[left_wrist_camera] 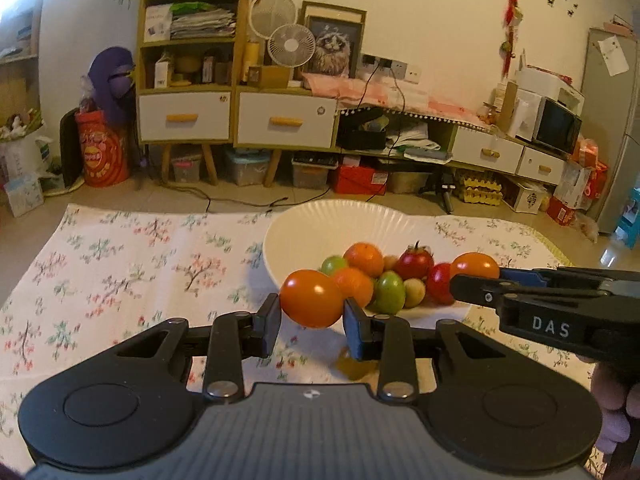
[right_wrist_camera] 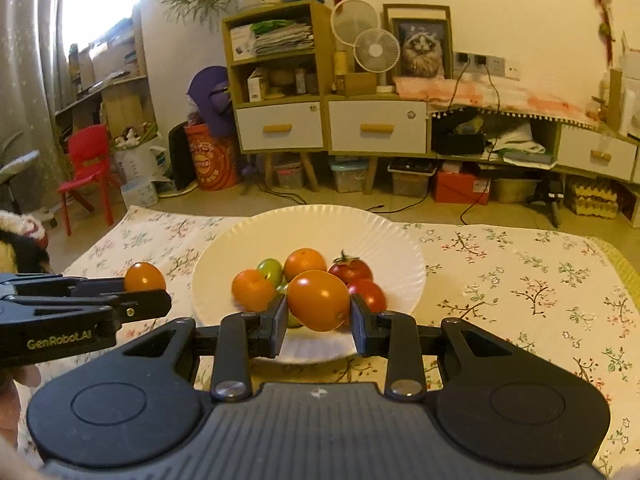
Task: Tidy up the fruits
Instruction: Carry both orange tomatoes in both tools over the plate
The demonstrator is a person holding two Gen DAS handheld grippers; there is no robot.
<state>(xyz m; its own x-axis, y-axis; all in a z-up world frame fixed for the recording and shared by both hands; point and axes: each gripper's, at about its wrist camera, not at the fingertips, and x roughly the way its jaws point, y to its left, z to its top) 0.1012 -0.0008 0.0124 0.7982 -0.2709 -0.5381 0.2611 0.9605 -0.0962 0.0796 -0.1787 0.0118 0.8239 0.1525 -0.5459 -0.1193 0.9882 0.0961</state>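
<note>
Both grippers, left gripper [left_wrist_camera: 310, 316] and right gripper [right_wrist_camera: 318, 316], each clench 1 orange tomato [left_wrist_camera: 311, 298] at frame centre; lower gently over the white plate [right_wrist_camera: 240, 236] before releasing.

1. Surface: flat area covered by a floral cloth [right_wrist_camera: 520, 280] (white, branch-and-blossom print).
2. Directly on the cloth: one white ribbed plate [right_wrist_camera: 320, 224], holding a fruit pile [right_wrist_camera: 304, 264].

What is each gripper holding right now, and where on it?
Each holds an orange tomato across its middle: left gripper grips one, right gripper another.
</note>
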